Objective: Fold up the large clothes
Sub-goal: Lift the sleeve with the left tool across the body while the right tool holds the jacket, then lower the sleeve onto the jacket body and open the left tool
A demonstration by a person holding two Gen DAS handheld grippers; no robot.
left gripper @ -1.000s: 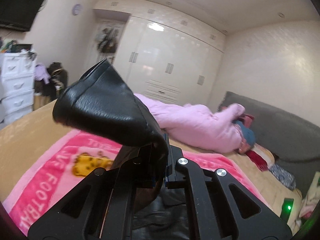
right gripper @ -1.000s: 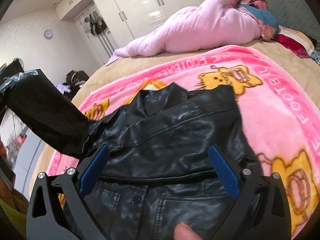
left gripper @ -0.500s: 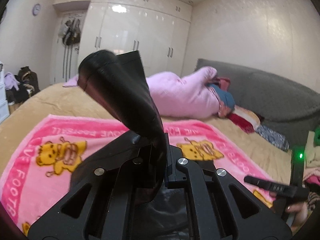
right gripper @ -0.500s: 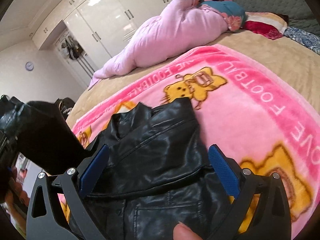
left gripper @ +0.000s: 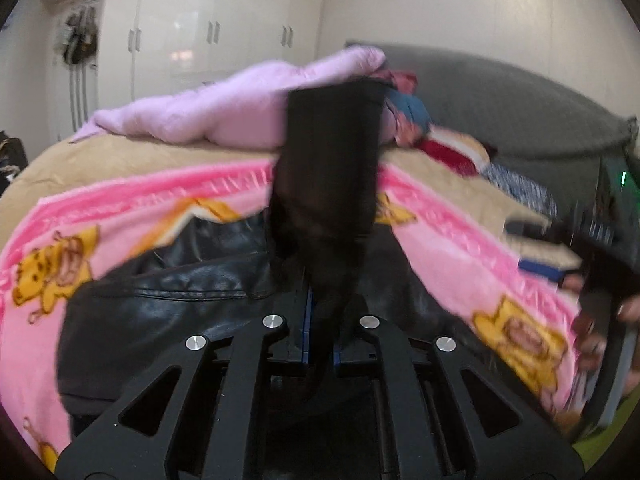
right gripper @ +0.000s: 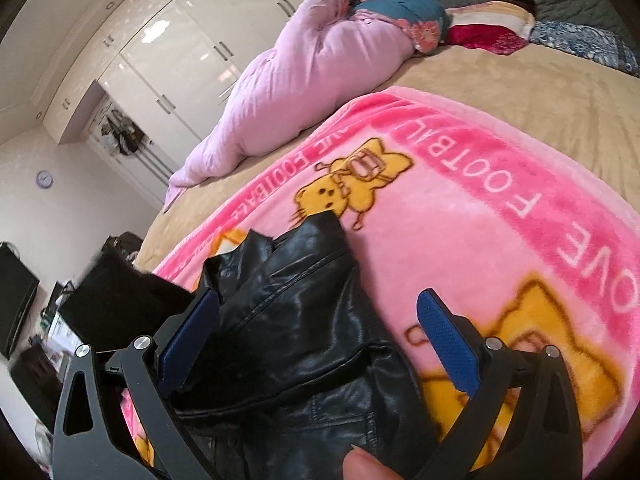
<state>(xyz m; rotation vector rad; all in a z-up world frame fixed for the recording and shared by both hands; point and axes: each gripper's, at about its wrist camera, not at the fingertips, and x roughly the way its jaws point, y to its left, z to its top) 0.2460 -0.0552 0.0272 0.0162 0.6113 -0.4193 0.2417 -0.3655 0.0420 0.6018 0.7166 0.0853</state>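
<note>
A black leather jacket (left gripper: 168, 292) lies on a pink cartoon blanket (left gripper: 100, 208) spread over the bed. My left gripper (left gripper: 320, 312) pinches one jacket sleeve (left gripper: 328, 168), which stands up blurred in front of the camera. Its jaws are opening slightly, with the sleeve still between the blue pads. In the right wrist view, my right gripper (right gripper: 316, 320) hovers open over the jacket (right gripper: 288, 368) at its collar and shoulder, and its pads touch nothing. The raised sleeve (right gripper: 120, 300) shows at the left there. A thumb tip (right gripper: 364, 460) sits at the bottom edge.
A lilac quilt (right gripper: 304, 80) lies bunched across the far side of the bed, with coloured clothes and pillows (right gripper: 488, 28) against the grey headboard (left gripper: 500, 112). White wardrobes (left gripper: 208, 32) line the far wall. The right-hand gripper and a hand (left gripper: 592, 280) appear at the left view's right edge.
My left gripper has dropped and swung in over the jacket, carrying the sleeve with it. My right gripper has rolled and slid sideways, so the jacket now sits to the left between its fingers.
</note>
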